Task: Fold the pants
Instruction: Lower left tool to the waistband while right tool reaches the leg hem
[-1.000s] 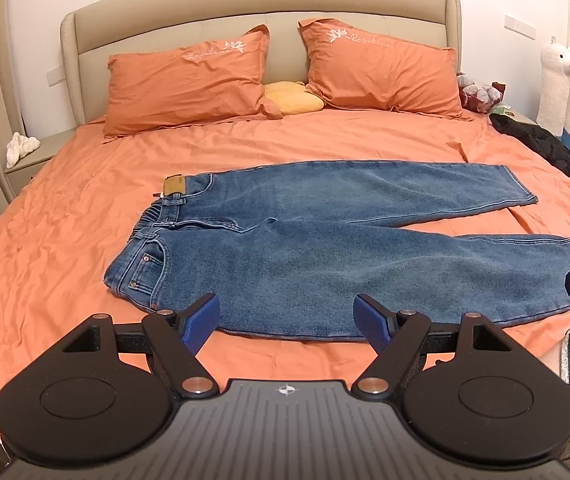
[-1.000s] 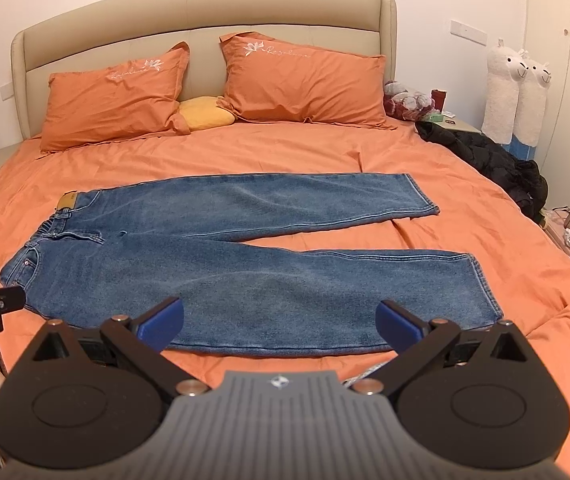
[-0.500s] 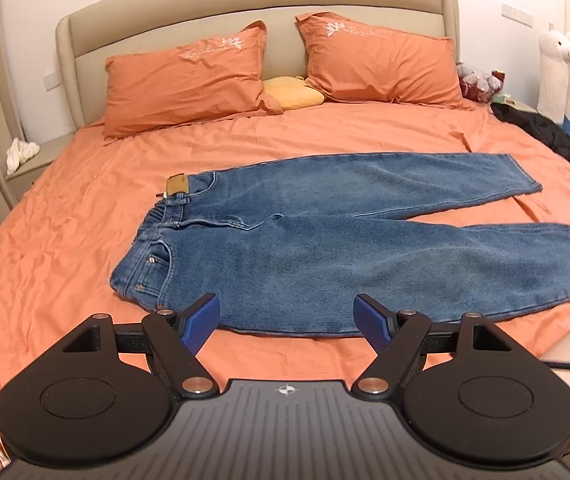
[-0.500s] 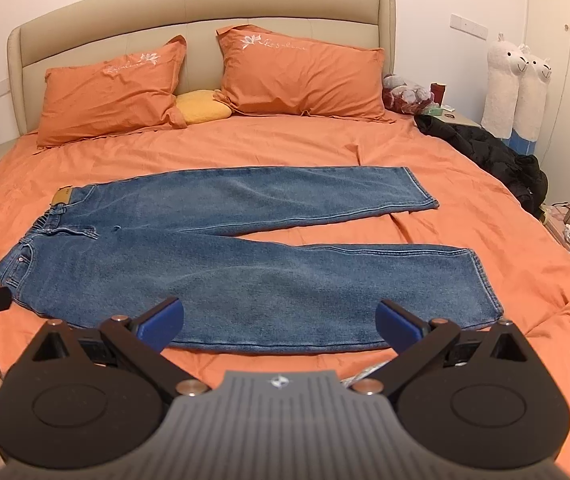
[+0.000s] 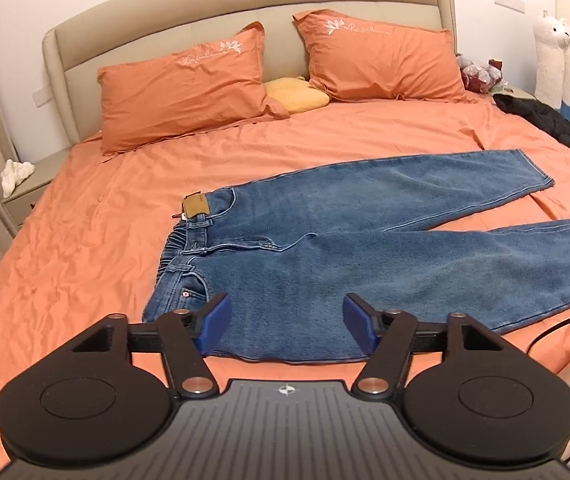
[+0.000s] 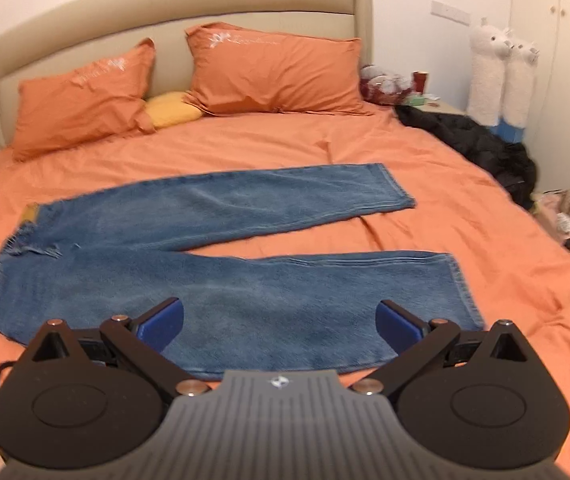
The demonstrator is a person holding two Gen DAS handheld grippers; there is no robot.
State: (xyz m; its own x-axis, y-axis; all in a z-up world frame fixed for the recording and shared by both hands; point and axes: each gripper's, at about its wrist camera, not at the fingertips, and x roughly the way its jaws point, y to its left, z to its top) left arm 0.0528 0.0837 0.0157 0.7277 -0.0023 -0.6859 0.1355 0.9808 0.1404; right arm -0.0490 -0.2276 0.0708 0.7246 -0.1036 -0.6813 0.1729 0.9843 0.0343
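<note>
A bed (image 5: 85, 240) covered in a wrinkled orange sheet fills both views, with a smooth padded beige headboard (image 5: 245, 8) curving along the back.

Left wrist view, left to right: a crumpled white cloth (image 5: 15, 174) sits on a beige nightstand (image 5: 33, 194) beside the bed. Two plump orange pillows (image 5: 189, 88), each with white embroidery, lean on the headboard, with a small rounded yellow cushion (image 5: 297, 94) wedged between them. Blue denim jeans (image 5: 365, 256) lie flat and unfolded across the middle of the sheet, waistband to the left with a tan leather patch (image 5: 197, 206) and a gathered elastic section, both legs running right and spreading apart into a narrow V. The left gripper (image 5: 285, 326) hovers over the jeans' near edge by the waist pocket; its blue padded fingers (image 5: 215, 322) stand wide apart, holding nothing. A heap of black clothing (image 5: 553, 124) lies at the bed's far right edge, and two tall fluffy white alpaca toys (image 5: 557, 64) stand against the wall.

Right wrist view, slightly blurred: the right gripper (image 6: 281, 326) hovers over the near leg of the jeans (image 6: 285, 296), toward the hem; its fingers (image 6: 399, 326) are spread wide and empty. The far leg ends in a stitched hem, lying flat on the sheet.
</note>
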